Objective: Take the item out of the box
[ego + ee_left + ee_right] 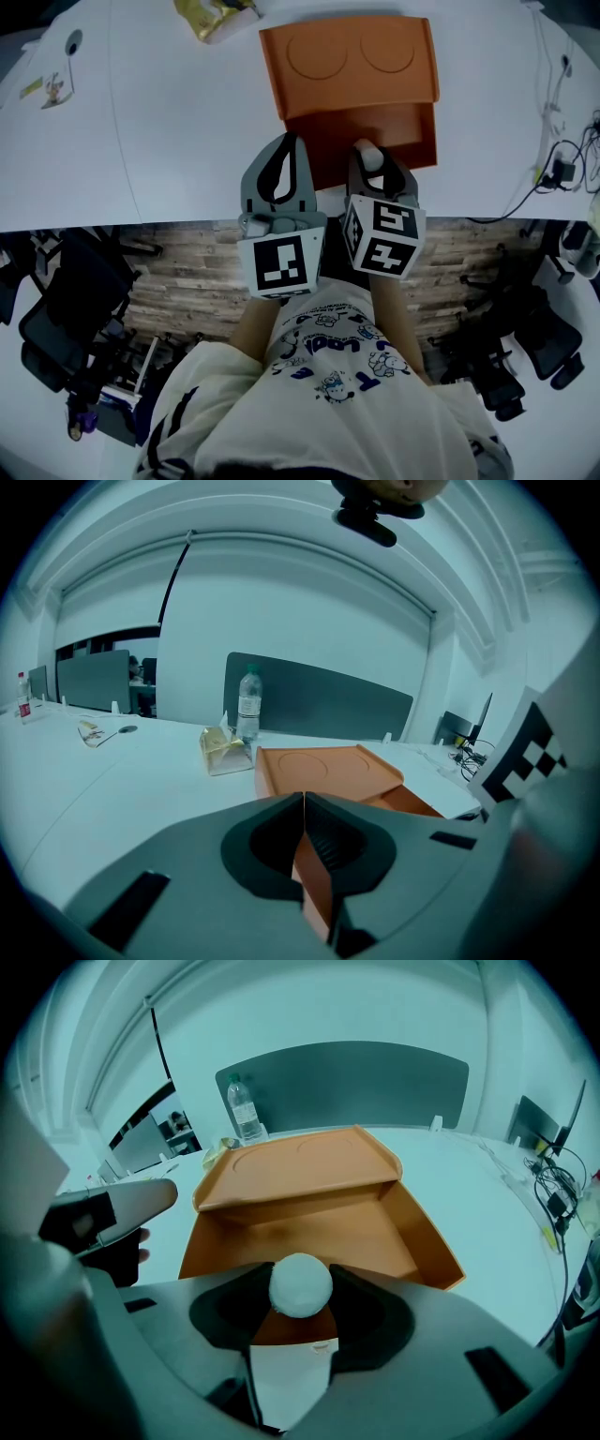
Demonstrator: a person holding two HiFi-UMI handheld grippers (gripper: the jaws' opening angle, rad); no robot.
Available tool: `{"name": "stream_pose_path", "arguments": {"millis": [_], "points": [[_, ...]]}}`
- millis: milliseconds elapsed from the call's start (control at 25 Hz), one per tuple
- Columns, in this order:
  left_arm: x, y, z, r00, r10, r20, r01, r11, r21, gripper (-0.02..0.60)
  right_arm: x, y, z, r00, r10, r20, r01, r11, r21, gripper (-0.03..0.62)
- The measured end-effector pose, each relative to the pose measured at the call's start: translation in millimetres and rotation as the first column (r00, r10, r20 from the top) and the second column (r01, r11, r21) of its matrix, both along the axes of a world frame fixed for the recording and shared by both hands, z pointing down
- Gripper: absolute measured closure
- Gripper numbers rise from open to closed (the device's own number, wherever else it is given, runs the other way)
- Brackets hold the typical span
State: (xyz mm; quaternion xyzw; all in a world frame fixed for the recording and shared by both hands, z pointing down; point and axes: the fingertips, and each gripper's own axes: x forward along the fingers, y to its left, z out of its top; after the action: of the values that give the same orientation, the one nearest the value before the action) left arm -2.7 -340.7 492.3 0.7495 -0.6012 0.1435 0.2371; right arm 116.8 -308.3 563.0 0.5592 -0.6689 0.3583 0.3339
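An open orange box (375,136) lies on the white table (169,141), its lid (352,61) folded back away from me. My right gripper (373,157) is shut on a small white ball (372,155) at the box's near edge. In the right gripper view the white ball (301,1285) sits clamped between the jaws, with the orange box (328,1227) bare inside beyond it. My left gripper (290,142) is shut with nothing in it, just left of the box's near left corner. The left gripper view shows the jaws pressed together and the orange box (328,775) ahead.
A yellow packet (217,17) lies at the far edge beside the lid, and a water bottle (247,703) stands behind it. Cables (553,159) trail over the table's right side. Papers (52,70) lie at far left. Office chairs (66,309) stand below the near table edge.
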Motion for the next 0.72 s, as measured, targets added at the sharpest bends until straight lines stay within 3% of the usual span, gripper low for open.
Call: {"name": "stream_pose_path", "arguments": {"millis": [240, 720], "points": [[3, 7, -4, 1.0, 0.023, 0.018, -0.023, 1.0, 0.001, 0.563, 4, 2, -10, 1.0, 0.02, 0.008, -0.02, 0.999, 0.026, 0.398], [8, 13, -43, 1.0, 0.005, 0.005, -0.005, 0.995, 0.096, 0.563, 10, 4, -47, 0.999, 0.035, 0.019, -0.037, 0.993, 0.111, 0.398]]}}
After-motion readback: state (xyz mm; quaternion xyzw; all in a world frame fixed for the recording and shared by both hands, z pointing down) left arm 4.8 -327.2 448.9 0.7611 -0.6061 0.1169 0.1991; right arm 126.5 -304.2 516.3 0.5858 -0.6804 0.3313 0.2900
